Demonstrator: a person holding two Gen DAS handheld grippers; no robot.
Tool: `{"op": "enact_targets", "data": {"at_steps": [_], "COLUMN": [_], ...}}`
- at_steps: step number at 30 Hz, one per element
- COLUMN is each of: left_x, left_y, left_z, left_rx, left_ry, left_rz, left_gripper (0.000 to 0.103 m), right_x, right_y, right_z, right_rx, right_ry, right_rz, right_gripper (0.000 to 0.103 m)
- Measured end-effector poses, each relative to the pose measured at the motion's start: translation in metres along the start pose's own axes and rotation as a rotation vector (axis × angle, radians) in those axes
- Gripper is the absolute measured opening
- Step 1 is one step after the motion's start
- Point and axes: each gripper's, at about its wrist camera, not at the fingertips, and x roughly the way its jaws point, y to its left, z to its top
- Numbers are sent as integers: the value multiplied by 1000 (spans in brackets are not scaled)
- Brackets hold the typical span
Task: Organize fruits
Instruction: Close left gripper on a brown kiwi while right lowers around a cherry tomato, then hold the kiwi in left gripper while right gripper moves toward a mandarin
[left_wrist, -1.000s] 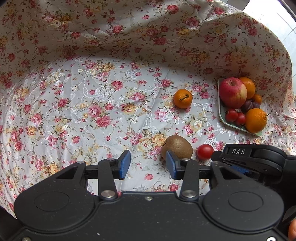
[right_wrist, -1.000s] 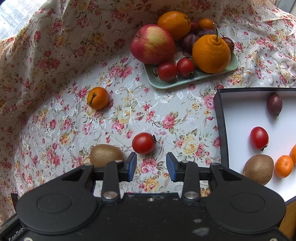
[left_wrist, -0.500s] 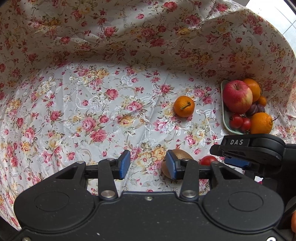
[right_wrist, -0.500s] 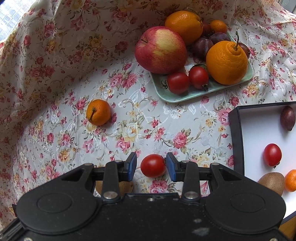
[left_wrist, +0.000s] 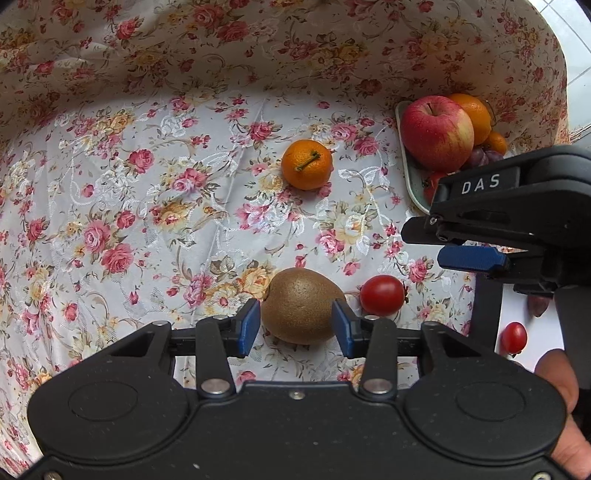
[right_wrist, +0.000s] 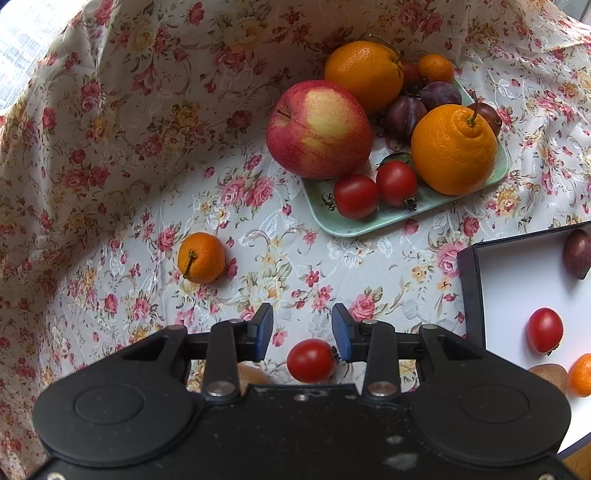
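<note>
In the left wrist view, the left gripper (left_wrist: 295, 328) has come down and across until the kiwi (left_wrist: 303, 305), which a second ago lay off beside its right finger, sits squarely between the blue pads; the jaws are open with a sliver of gap on each side, so nothing is gripped yet. A cherry tomato (left_wrist: 382, 294) lies just beside the kiwi on the floral cloth (left_wrist: 147, 206), a mandarin (left_wrist: 306, 164) farther off. In the right wrist view, the right gripper (right_wrist: 303, 332) has likewise advanced over that cherry tomato (right_wrist: 311, 360), now low between its open jaws and untouched. Both fruits look ready for pinching, probably bound for the white-lined box (right_wrist: 517, 280).
</note>
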Motion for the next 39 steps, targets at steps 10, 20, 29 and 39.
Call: {"op": "enact_targets", "data": {"at_steps": [10,20,29,39], "left_x": [17,37,37,26], "left_y": [-32,-34,-22,16], "left_z": [0,1,5,17], "left_rx": [89,63,-9,-130], "left_ry": [-22,28,19,-8], "left_rz": [90,130,110,248], "left_gripper": [62,64,63,63], "right_x": [-11,-15,-9,0], "right_y": [-14,-21,-18,-6], "right_z": [4,6,5,4], "right_rx": [0,-11,-33,-59], "right_ry": [-9,-1,29,53], "right_rz": [8,12,15,29], "right_gripper": [39,39,39,38]}}
